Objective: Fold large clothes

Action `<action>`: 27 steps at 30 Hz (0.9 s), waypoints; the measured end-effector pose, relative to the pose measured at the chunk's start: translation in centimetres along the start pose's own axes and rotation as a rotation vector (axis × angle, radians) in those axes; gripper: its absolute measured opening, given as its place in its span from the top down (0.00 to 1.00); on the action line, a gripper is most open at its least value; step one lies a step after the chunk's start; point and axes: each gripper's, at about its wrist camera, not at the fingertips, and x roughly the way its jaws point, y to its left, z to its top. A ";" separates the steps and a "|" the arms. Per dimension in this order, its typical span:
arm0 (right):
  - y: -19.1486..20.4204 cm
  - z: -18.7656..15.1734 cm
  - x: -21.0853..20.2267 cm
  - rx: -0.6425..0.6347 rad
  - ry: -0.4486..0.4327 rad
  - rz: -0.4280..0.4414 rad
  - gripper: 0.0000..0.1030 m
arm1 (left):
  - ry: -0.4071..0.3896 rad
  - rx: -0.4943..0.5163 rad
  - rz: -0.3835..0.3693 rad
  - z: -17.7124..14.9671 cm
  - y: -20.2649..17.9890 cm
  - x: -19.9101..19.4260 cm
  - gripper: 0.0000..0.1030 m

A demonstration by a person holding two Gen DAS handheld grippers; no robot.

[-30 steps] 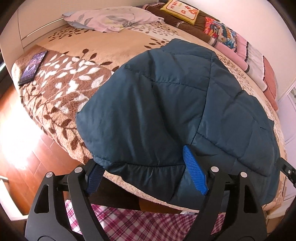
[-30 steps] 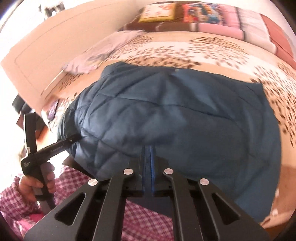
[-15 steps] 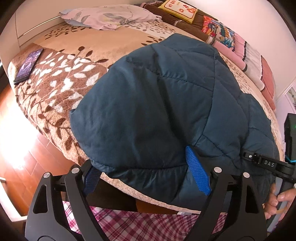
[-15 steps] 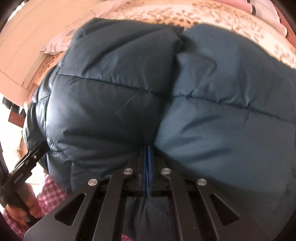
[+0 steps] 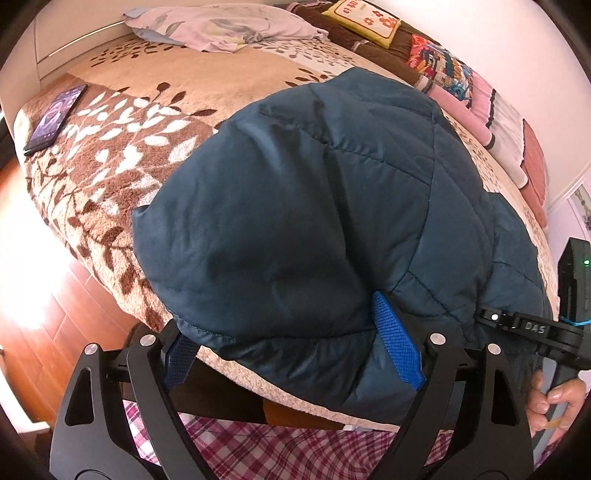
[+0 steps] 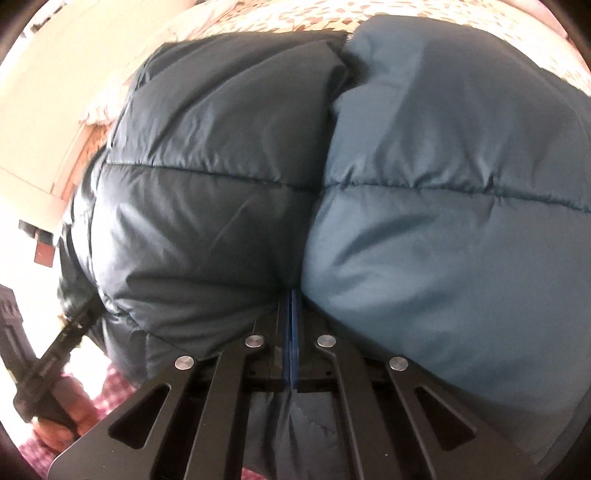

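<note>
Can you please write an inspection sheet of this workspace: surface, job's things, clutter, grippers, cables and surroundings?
Surface: bed under a brown and cream leaf-pattern blanket.
Job's things: dark blue quilted jacket, folded and puffy, at the bed's near edge.
Clutter: phone near the far left corner; pillow, cushions and folded blankets along the far side.
Grippers: left gripper open, its jaws astride the jacket's hem; right gripper has just closed, shut on a jacket fold.
Cables: nothing seen.
Surroundings: wooden floor, pale wall, the person's checked clothing below.
</note>
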 end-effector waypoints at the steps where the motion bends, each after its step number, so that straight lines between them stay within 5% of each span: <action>1: -0.2 0.1 -0.4 0.001 0.000 0.008 1.00 | -0.001 -0.002 0.000 0.0 0.1 -0.1 0.16; 6: 0.1 1.2 -5.4 -0.024 -0.133 0.046 0.96 | 0.002 -0.017 -0.021 0.1 0.6 0.0 0.16; 10: -0.1 4.7 -7.9 -0.019 -0.232 -0.017 0.96 | 0.005 -0.028 -0.038 0.0 0.9 0.0 0.17; 15: -0.8 9.4 -4.2 -0.004 -0.183 -0.164 0.99 | 0.009 -0.032 -0.052 0.0 1.1 0.1 0.17; 20: -1.9 11.0 1.3 0.059 -0.082 -0.201 0.99 | -0.002 -0.028 -0.085 0.1 1.1 -0.1 0.16; 27: -1.0 10.9 2.9 0.010 -0.039 -0.252 1.00 | -0.004 -0.031 -0.111 0.4 0.9 0.2 0.16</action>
